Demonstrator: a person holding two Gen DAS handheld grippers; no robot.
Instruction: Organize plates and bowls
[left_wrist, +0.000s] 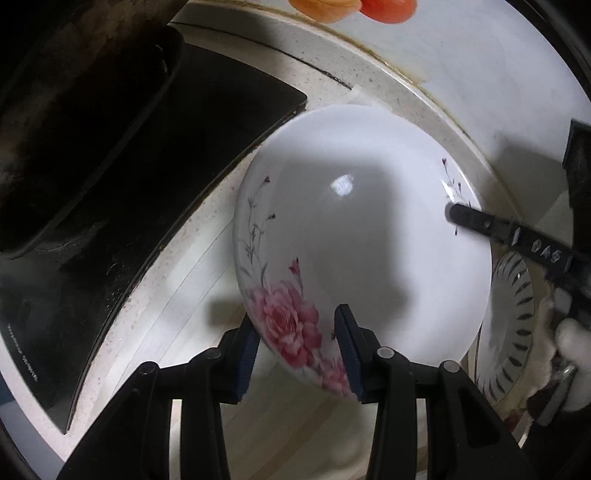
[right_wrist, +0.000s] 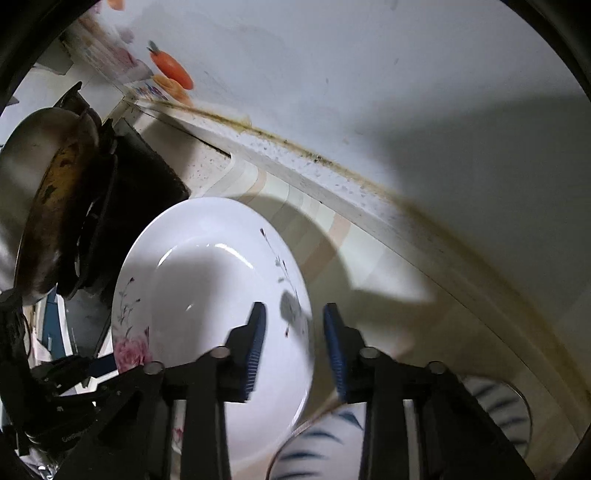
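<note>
A white deep plate with a pink flower print hangs tilted over the counter. My left gripper is shut on its near rim, right at the flower, one pad inside and one outside. In the right wrist view the same plate fills the middle. My right gripper straddles the opposite rim, and a thin gap shows between the rim and the outer pad. One of the right gripper's fingers lies across the plate's far edge in the left wrist view.
A blue-striped plate lies on the counter under the plate's right side, beside a blue-leaf bowl. A black stove with a wok stands to the left. The white wall runs close behind. A gloved hand shows at right.
</note>
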